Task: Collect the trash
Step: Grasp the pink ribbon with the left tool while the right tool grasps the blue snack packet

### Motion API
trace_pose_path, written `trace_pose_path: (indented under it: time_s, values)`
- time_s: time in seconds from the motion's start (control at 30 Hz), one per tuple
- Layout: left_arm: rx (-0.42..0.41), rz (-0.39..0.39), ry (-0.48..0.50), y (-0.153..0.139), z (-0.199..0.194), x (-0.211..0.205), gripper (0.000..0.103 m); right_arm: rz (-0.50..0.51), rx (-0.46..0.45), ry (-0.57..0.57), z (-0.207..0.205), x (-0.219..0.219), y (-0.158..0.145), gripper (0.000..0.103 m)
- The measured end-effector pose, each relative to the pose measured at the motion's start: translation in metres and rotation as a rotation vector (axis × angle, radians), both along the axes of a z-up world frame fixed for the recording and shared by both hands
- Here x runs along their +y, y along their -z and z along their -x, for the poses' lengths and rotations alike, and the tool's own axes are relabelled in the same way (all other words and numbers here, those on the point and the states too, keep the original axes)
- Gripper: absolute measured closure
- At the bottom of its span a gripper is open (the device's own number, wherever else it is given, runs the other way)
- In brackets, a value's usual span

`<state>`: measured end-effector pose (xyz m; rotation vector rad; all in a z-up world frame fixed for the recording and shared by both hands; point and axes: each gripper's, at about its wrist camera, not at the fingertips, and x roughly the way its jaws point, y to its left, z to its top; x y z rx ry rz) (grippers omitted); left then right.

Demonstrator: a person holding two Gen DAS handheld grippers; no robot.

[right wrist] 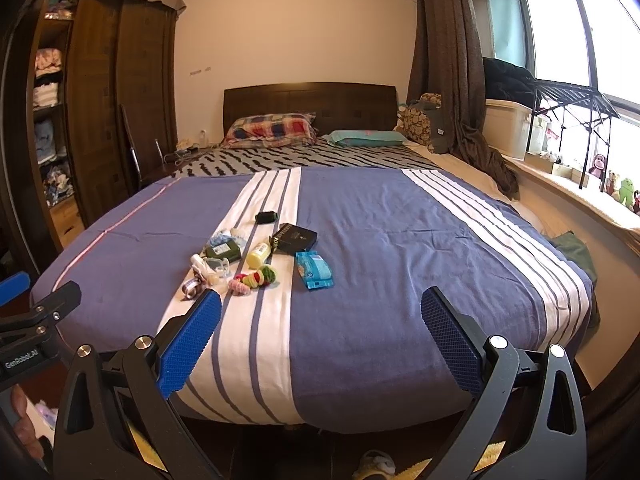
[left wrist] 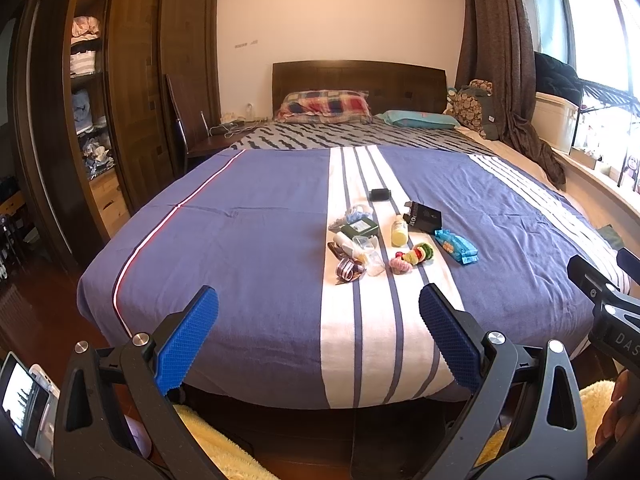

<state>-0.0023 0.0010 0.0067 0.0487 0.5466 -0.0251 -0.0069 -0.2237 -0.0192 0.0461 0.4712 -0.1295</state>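
A cluster of small items lies on the white stripe of the blue bedspread (left wrist: 248,264): a black box (left wrist: 423,216), a blue wipes pack (left wrist: 456,246), a yellow bottle (left wrist: 399,233), a green packet (left wrist: 359,229), clear plastic wrappers (left wrist: 370,256), a shiny foil wrapper (left wrist: 349,270), a colourful toy (left wrist: 412,258) and a small black case (left wrist: 380,194). The same cluster shows in the right wrist view, with the wipes pack (right wrist: 314,270) and black box (right wrist: 295,237). My left gripper (left wrist: 318,308) and right gripper (right wrist: 320,308) are open and empty, held at the foot of the bed, short of the items.
A wooden wardrobe (left wrist: 132,92) with open shelves stands left. Pillows (left wrist: 326,106) and a headboard are at the far end. A curtain (right wrist: 448,64), a windowsill with toys (right wrist: 616,190) and a storage box are right. Yellow fluffy fabric (left wrist: 216,440) lies below the grippers.
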Motion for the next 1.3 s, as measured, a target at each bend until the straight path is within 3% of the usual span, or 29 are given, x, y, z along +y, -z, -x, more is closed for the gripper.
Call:
trace_pose_path:
  time_s: [0.33,0.73,0.9,1.1,1.23,1.3]
  values:
    - [0.097,0.008,-0.02,0.03,-0.034,0.012,0.008,0.023,0.057,-0.028,-0.026,-0.002,0.026,0.003]
    - [0.224,-0.037,0.011,0.093,-0.105,0.016,0.008,-0.071,0.173,-0.088,-0.09,-0.014,0.074,0.003]
    - [0.25,0.01,0.033,0.109,-0.132,0.017,0.008,-0.049,0.172,-0.052,-0.116,-0.021,0.09,0.003]
    - [0.341,-0.004,0.075,0.139,-0.168,0.001,0.017,-0.083,0.222,-0.046,-0.159,-0.032,0.114,0.004]
    - [0.362,-0.016,0.109,0.153,-0.183,-0.008,0.017,-0.078,0.254,-0.056,-0.183,-0.034,0.132,0.019]
    - [0.354,-0.006,0.121,0.155,-0.193,-0.008,0.017,-0.104,0.281,-0.06,-0.196,-0.036,0.143,0.019]
